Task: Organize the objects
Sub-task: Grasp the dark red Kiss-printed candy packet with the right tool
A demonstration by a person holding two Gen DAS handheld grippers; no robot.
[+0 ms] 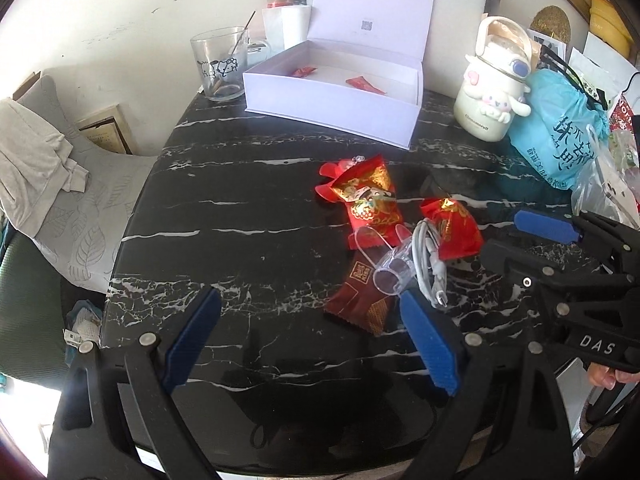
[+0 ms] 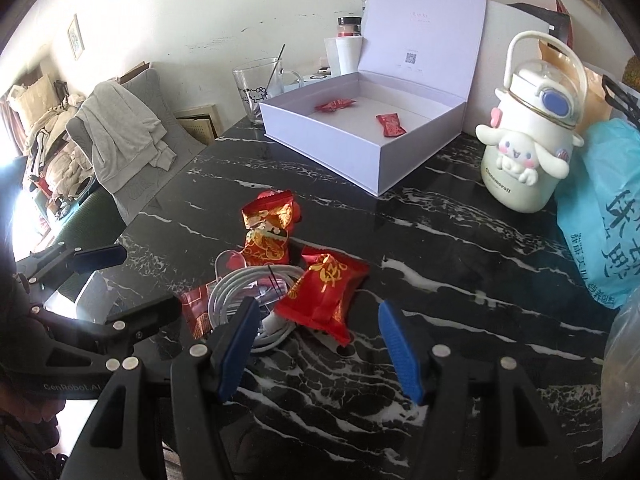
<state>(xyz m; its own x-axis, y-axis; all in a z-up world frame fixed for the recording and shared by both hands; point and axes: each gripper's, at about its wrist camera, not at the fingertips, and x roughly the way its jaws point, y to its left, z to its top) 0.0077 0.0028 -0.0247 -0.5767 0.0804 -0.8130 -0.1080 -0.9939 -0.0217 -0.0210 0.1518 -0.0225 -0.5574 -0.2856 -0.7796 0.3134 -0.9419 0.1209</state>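
Two red packets (image 2: 390,124) already lie in our box (image 2: 320,136) at upper centre; both tongs, left (image 1: 308,340) and right (image 2: 320,344), hang open and empty over the lower-centre pile (image 2: 280,280), likely boxed next.

Two hand-held grippers, same build. Left gripper (image 1: 312,340): matte black plastic frame of angular struts with cut-out slots, round silver screw heads at the joints, blue ribbed pads (image 1: 430,344) on the inner finger faces. Right gripper (image 2: 320,348): identical black struts, silver screws, blue ribbed pads (image 2: 402,354). White lettering on the frames, "DAS" on one, "GenRobot.AI" on the other.
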